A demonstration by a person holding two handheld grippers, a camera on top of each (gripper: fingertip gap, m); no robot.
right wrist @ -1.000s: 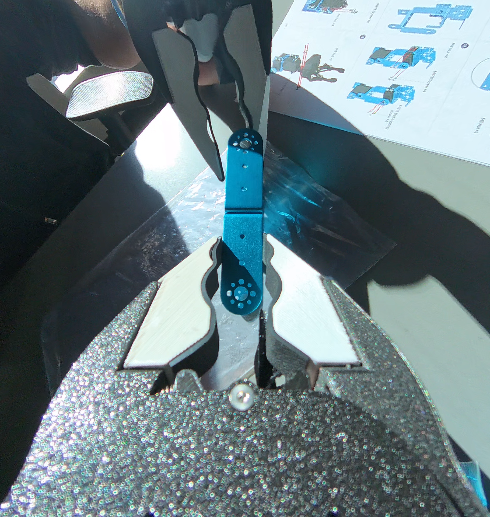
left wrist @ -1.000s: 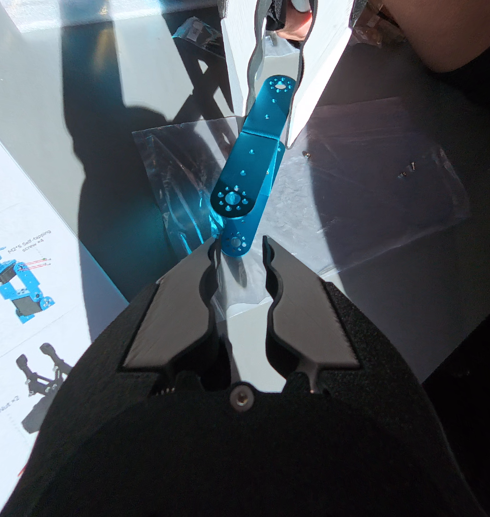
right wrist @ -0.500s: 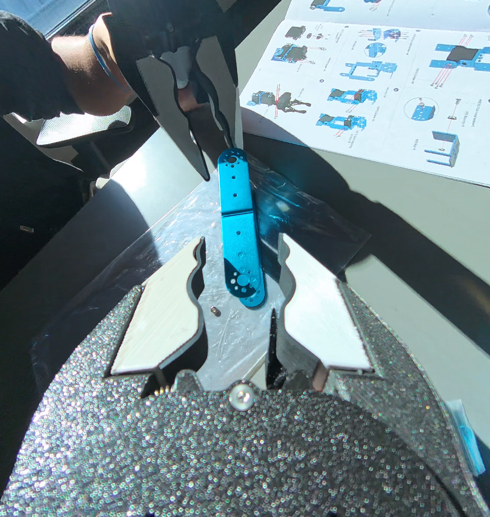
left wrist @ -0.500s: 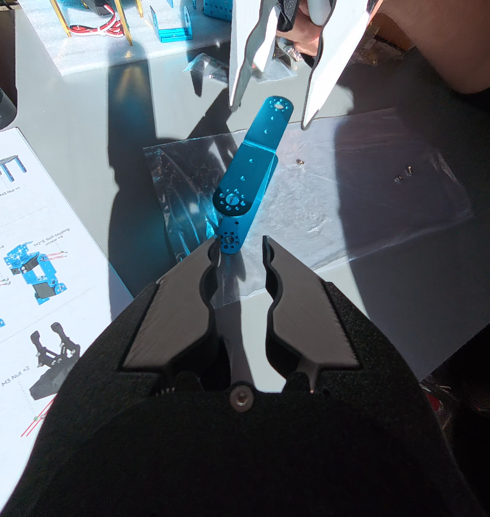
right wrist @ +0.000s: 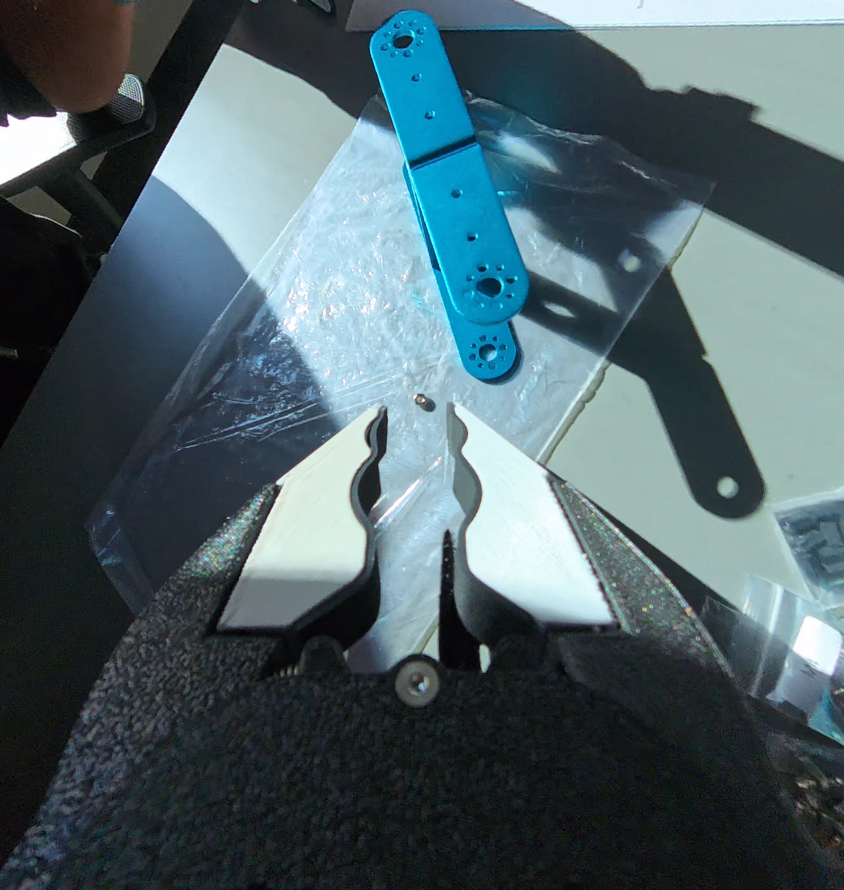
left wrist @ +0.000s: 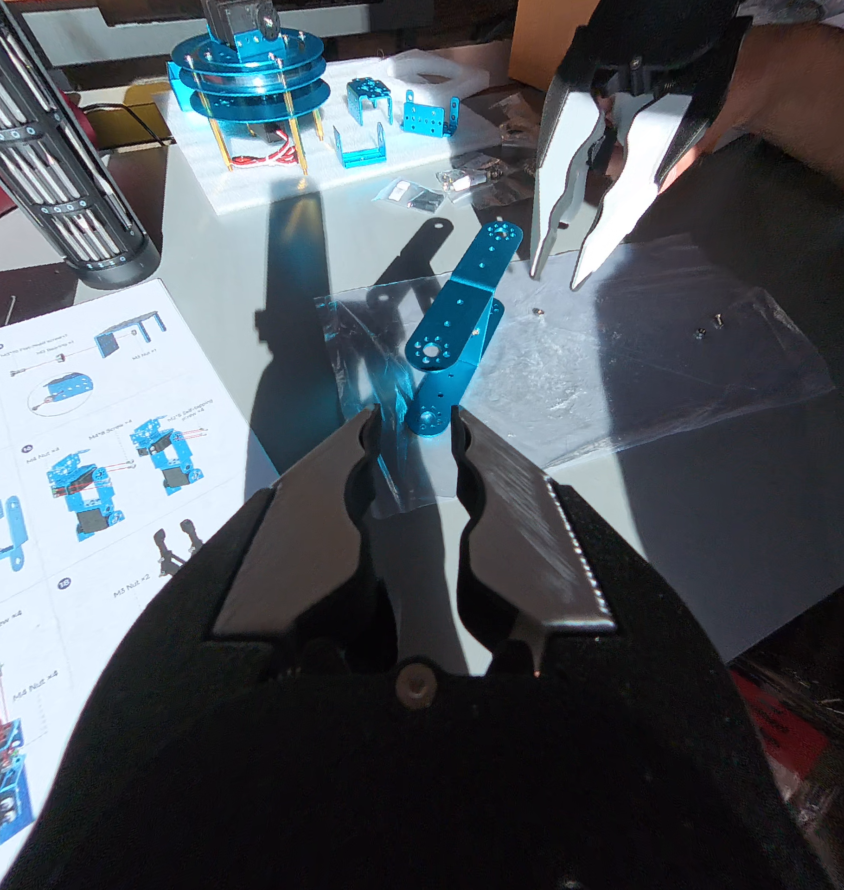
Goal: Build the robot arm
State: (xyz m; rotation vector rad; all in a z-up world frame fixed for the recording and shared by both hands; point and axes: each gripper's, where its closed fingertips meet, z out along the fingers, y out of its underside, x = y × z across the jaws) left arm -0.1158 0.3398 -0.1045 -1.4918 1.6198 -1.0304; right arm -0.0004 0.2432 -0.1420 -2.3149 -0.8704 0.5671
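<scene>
Sunlit white table (left wrist: 208, 269), clear plastic sheet (left wrist: 651, 366), hard shadows.

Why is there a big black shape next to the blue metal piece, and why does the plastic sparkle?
Right wrist view: hard sunlight casts the blue bracket's dark shadow and glints on the plastic sheet. Left wrist view: same shadows, edges curved by the wide lens.
</scene>
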